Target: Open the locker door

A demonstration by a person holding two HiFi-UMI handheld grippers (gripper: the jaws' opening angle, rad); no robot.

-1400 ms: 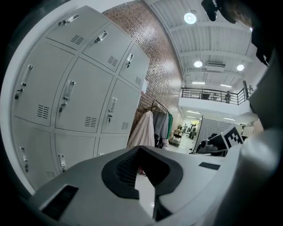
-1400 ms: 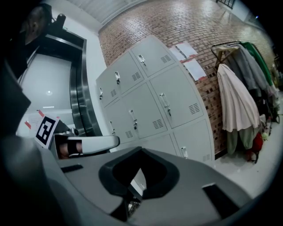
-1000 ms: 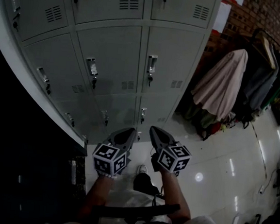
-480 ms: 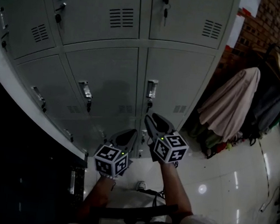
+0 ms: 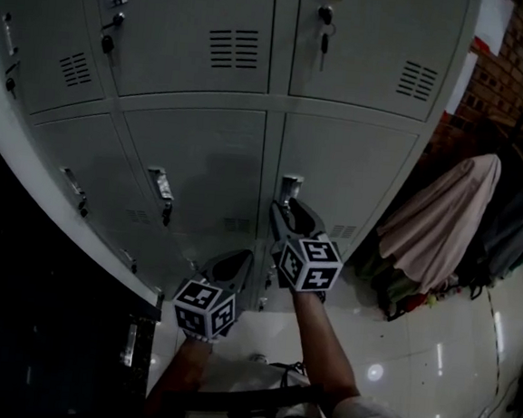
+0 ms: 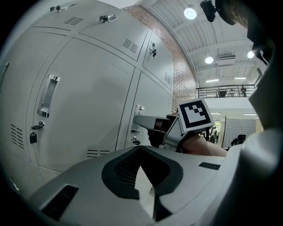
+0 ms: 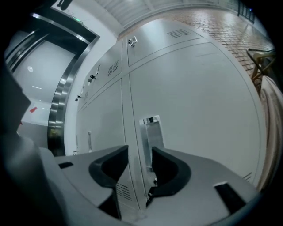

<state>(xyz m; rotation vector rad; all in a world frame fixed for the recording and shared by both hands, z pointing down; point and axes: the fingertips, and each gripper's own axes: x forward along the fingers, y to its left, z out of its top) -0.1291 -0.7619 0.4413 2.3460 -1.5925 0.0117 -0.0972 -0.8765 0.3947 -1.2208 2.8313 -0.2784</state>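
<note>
1. At twelve o'clock from your right gripper (image 7: pixel 138 164), just beyond its fingertips, stands the handle (image 7: pixel 151 132) of the locker door (image 7: pixel 203 110). The door sits shut and flush, and the handle's long axis runs upright, twelve to six.
2. Your right jaws are opening with nothing pressed between the pads. The handle lines up with the gap but lies ahead of it.
3. Your left gripper (image 5: pixel 237 261) hangs at seven o'clock of the right one, jaws together and empty. It is farther from that handle, so I judge the right should take the pull.
4. Count this row in the head view: three doors, one handle each; two grippers.
</note>
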